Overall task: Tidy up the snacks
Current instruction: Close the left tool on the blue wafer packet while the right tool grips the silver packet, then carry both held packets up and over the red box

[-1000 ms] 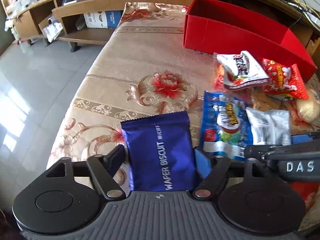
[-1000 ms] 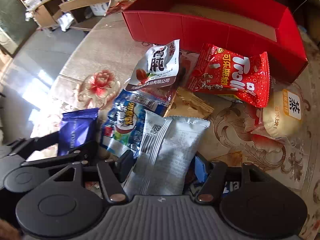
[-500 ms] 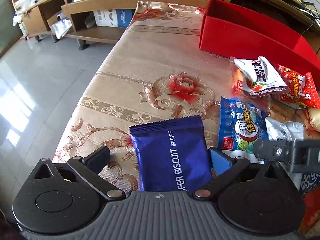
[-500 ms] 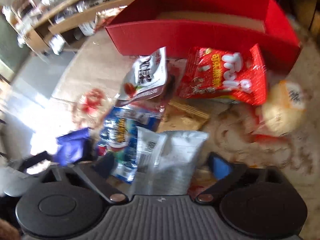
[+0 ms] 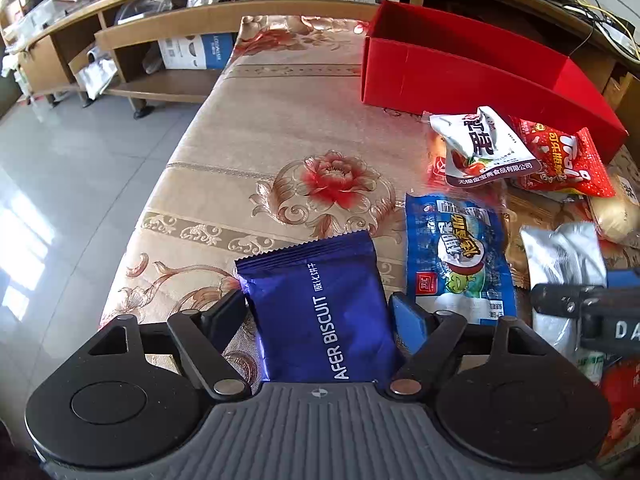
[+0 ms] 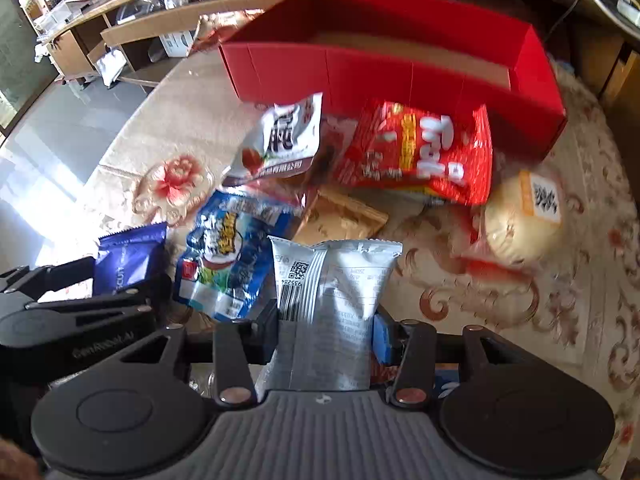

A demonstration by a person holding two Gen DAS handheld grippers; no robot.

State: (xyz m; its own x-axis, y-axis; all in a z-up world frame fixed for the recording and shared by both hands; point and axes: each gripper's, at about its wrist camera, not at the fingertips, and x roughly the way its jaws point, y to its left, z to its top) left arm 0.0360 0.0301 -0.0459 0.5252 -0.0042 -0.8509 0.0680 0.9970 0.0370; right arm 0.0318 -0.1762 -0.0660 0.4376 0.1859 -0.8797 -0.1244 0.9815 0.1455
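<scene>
On the flowered cloth [image 5: 280,128], the left gripper [image 5: 320,312] is closing its jaws onto a glossy blue wafer biscuit packet [image 5: 320,300], both pads against its sides. Beside it, the right gripper [image 6: 326,326] is closing and pinches a crinkled silver packet [image 6: 332,300], barcode side up. Beyond lie more snack bags and an open red box [image 6: 400,76].

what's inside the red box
The red box shows only a bare brown cardboard floor, with no snacks visible. Its near wall hides the front strip of the floor.
</scene>
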